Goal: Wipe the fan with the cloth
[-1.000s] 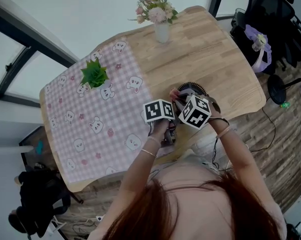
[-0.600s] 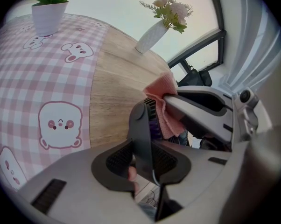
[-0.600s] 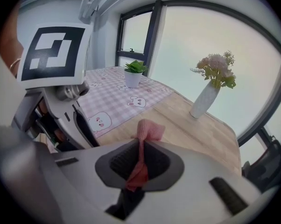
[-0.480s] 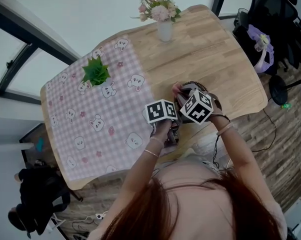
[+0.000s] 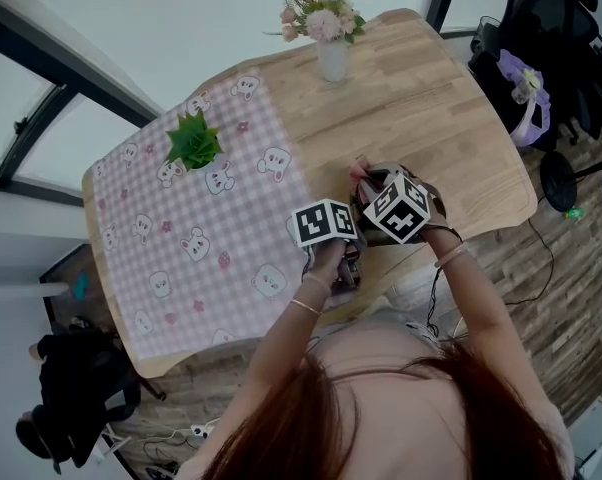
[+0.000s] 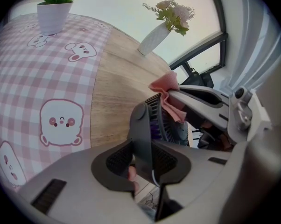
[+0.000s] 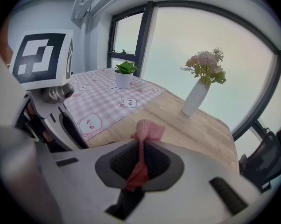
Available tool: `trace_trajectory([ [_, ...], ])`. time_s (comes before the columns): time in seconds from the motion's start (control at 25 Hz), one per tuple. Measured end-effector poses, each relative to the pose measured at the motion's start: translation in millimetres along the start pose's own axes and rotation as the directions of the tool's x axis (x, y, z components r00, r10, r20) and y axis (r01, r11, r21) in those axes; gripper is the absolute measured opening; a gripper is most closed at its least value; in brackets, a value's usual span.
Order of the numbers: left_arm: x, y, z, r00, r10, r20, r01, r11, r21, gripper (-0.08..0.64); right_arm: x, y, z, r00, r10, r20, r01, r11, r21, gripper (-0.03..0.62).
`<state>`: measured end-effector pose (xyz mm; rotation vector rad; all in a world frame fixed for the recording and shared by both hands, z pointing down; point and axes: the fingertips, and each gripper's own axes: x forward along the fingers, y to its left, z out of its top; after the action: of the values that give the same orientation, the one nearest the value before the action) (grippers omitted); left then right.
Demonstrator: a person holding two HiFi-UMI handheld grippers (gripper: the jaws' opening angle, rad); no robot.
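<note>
**Wiping in hand: fan gripped, cloth at its grille**

Our left gripper [image 6: 141, 161] is clamped on the stem of the small dark grey plastic fan [image 6: 171, 125], keeping it at the near edge of the light wooden table [image 5: 421, 98], towards its right corner. Our right gripper [image 7: 139, 164] pinches the crumpled pink cloth [image 7: 147, 130], whose tip appears to lie against the grille's upper rim. Next, we judge, the cloth needs dragging across the grille under light pressure, with a firm left grip.
</note>
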<state>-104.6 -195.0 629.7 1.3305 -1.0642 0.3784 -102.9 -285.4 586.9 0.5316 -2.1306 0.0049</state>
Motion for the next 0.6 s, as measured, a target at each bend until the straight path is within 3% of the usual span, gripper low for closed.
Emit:
trace_trajectory([
  [0.6,0,1,1,1.0,-0.002,0.013,0.002,1.0,-0.017,0.103,-2,-23,-7,0.997,-0.071,0.009,0.07,0.996,0.061,0.026],
])
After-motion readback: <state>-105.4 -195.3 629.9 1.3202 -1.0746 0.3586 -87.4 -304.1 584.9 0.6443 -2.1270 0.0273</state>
